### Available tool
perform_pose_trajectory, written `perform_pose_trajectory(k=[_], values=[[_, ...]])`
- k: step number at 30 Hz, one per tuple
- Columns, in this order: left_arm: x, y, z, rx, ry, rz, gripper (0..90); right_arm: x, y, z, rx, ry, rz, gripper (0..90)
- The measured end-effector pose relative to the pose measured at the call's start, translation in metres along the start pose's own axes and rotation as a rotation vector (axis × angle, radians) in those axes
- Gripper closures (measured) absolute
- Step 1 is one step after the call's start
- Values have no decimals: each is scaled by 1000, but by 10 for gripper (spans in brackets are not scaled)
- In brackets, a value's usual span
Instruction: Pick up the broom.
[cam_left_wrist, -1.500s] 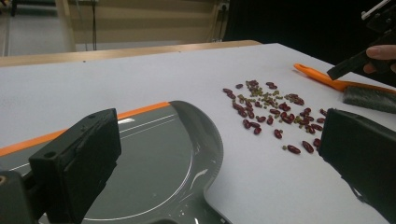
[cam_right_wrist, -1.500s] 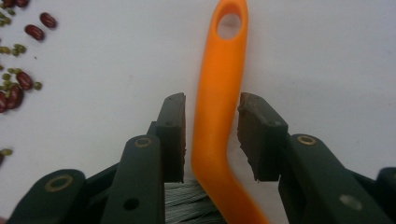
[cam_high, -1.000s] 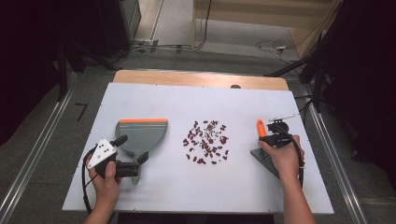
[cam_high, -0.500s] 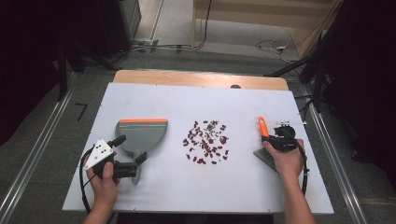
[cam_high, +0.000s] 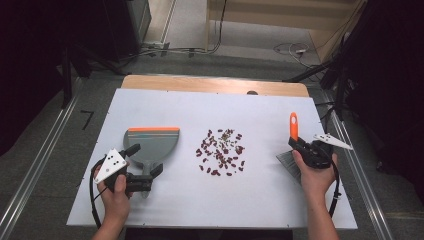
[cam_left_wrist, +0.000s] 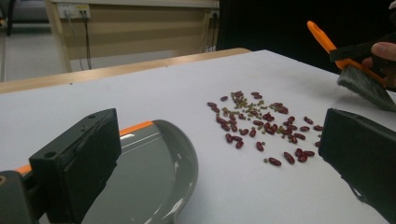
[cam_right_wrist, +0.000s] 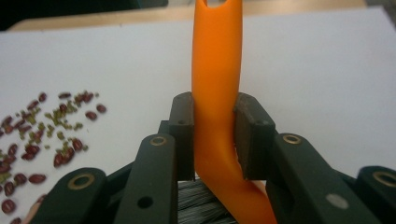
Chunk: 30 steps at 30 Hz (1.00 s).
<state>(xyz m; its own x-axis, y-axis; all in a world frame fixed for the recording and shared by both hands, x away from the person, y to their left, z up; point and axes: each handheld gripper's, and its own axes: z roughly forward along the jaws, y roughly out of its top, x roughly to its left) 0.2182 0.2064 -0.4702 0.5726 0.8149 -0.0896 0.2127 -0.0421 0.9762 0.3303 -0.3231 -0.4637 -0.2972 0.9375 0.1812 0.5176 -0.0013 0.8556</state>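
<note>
Your right claw (cam_right_wrist: 215, 140) is pinching the orange handle of the brush (cam_right_wrist: 215, 70), both pads pressed flat against its sides, and the handle rises straight up between them in the right gripper view. From the high view that claw (cam_high: 301, 146) sits close to the desk's right edge, about midway along it, with the brush (cam_high: 293, 126) handle pointing toward the far edge and its grey bristles toward you, under your hand (cam_high: 315, 172).

Your left claw (cam_left_wrist: 215, 154) is spread wide, nothing between its pads. In the left gripper view it looks across the grey dustpan (cam_left_wrist: 154, 172), whose orange lip faces the far edge. From above, that claw (cam_high: 146, 176) hovers at the dustpan's (cam_high: 152, 145) handle end, near the desk's near-left corner; I cannot tell whether it touches the handle.

The scatter of red beans (cam_high: 221, 152), mixed with smaller green ones, lies at the middle of the desk (cam_high: 260, 200), between dustpan and brush, apart from both. In the left gripper view the brush (cam_left_wrist: 362, 84) hangs tilted, just beyond the pile (cam_left_wrist: 261, 123).
</note>
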Motion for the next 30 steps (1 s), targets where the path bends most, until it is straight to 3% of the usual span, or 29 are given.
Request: perform_pose_trajectory(k=[6, 11, 15, 20, 26, 27, 30], values=[[-6, 6, 3, -5, -34, 2, 0, 6, 6, -15, -120, 16, 2, 698], [-14, 12, 6, -14, -57, 6, 0, 9, 13, -25, -202, 60, 43, 702], [-19, 16, 10, -11, -63, 5, 0, 18, 19, -32, -239, 78, 18, 707], [-22, 19, 18, 19, -96, -17, 0, 33, 24, -36, -272, 109, -2, 715], [-34, 28, 32, 31, -149, 2, 0, 51, 30, -37, -293, 151, -27, 764], [-36, 29, 36, 35, -161, 5, 0, 51, 30, -37, -293, 151, -27, 764], [-43, 32, 45, 38, -180, 11, 0, 61, 30, -32, -258, 92, -61, 766]])
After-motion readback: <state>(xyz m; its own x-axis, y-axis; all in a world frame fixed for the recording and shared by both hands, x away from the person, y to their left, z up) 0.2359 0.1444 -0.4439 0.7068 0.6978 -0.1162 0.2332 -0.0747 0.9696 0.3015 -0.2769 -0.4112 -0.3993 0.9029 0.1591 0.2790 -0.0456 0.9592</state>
